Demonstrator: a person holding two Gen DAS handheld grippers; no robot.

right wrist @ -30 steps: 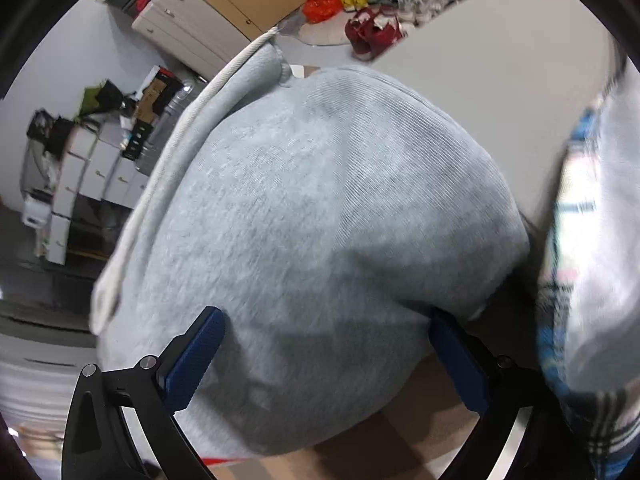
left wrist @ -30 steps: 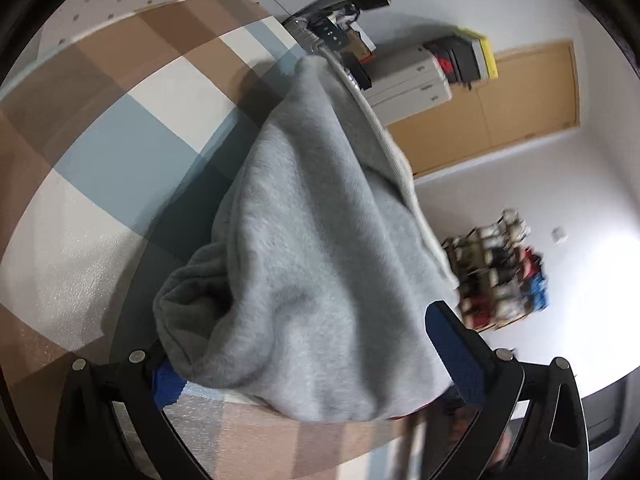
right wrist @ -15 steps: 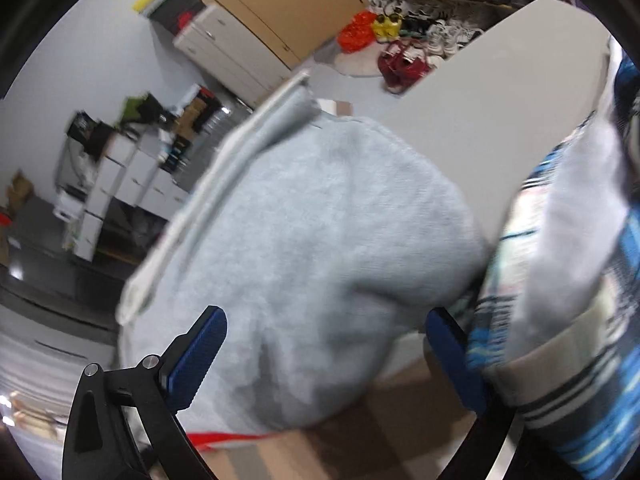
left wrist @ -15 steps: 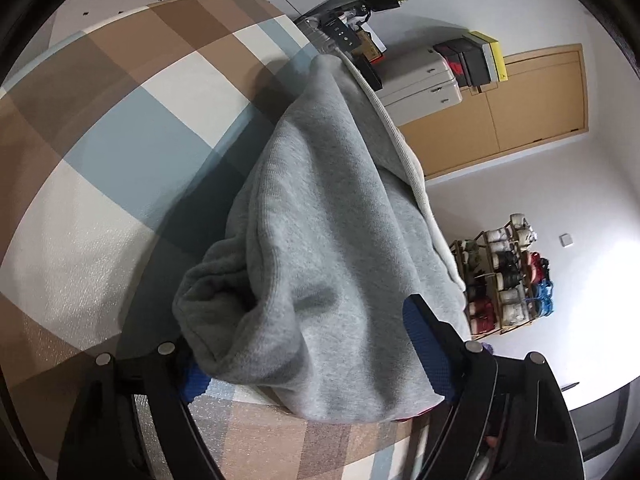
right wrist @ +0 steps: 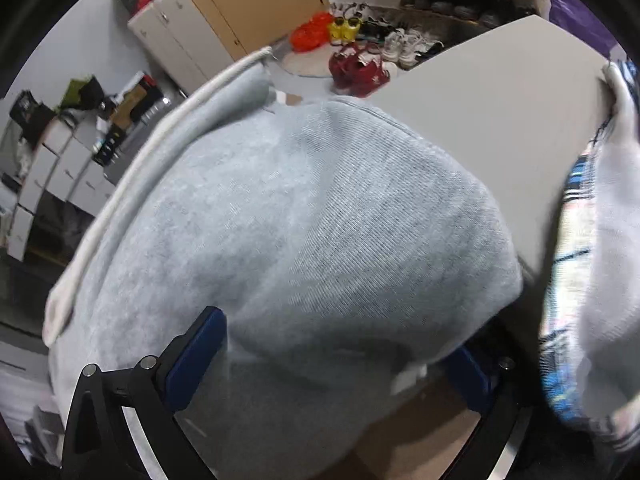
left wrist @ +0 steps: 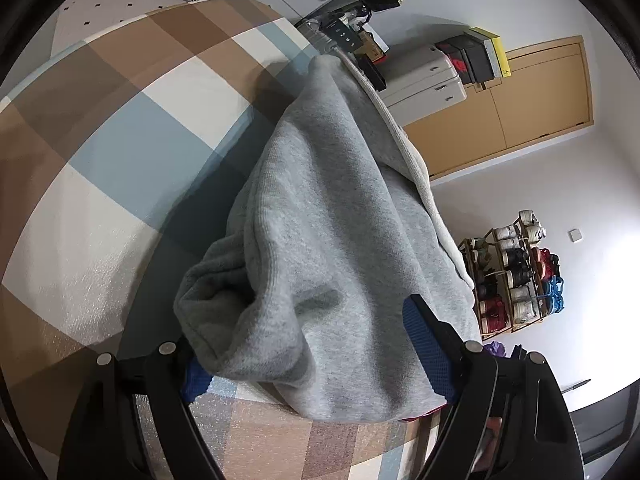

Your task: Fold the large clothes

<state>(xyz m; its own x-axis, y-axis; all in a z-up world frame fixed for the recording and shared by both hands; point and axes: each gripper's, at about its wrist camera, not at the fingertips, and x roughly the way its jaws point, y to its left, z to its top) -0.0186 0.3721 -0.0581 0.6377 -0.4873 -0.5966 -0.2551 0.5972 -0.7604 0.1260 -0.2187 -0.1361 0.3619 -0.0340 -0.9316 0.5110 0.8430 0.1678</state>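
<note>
Fold's maybe halfway imo: grey sweatshirt (left wrist: 332, 240) bunched at the edge of the checked table (left wrist: 120, 152), my left gripper (left wrist: 316, 354) & right gripper (right wrist: 332, 360) both clamping thick wads, flattening still left.

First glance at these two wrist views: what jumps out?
A bulky grey sweatshirt fills the middle of both views, bunched between the left gripper and the right gripper. In the left wrist view it lies on a brown, blue and white checked cover. Beyond it, a shoe rack stands against the white wall at right, under a wooden door.
</note>
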